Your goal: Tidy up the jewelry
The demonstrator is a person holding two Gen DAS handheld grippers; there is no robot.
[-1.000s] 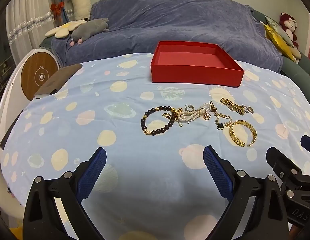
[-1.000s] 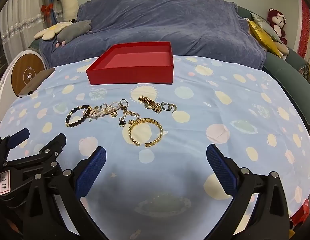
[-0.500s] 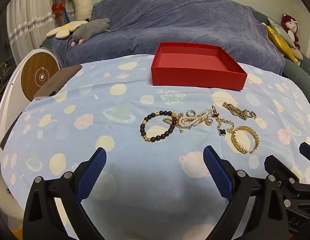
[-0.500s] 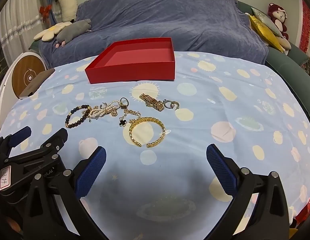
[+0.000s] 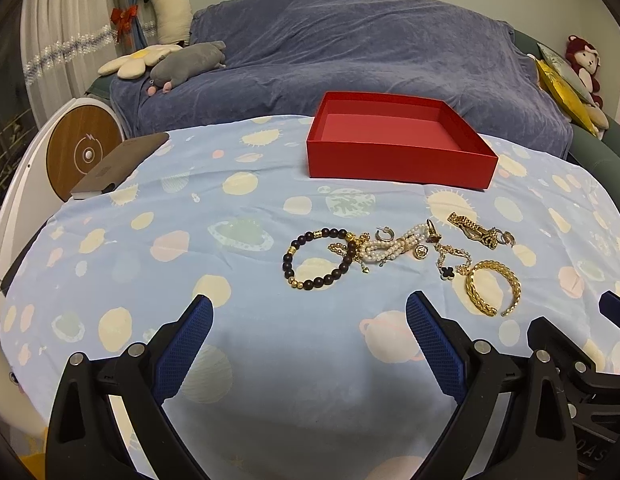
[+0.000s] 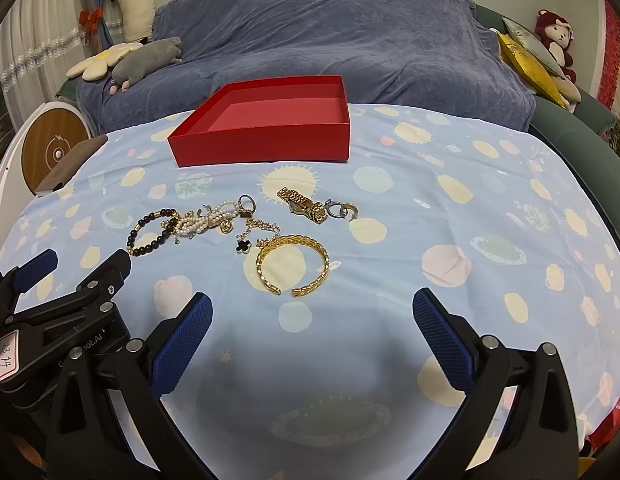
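Above the cloth [image 5: 158,240], left gripper [image 5: 310,320] and right gripper [image 6: 312,318] gape wide (both empty)

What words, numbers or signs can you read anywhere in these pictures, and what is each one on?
"13.14": handwritten on the small white sticker on the black left tongs, right wrist view.
"DAS": partial white print on the black right tongs body, left wrist view.
Lightning-bolt sign: on the round wooden disc.
Grey print on the left tongs body, ending "ot.AI": start hidden.
Nothing readable on the red cardboard box.
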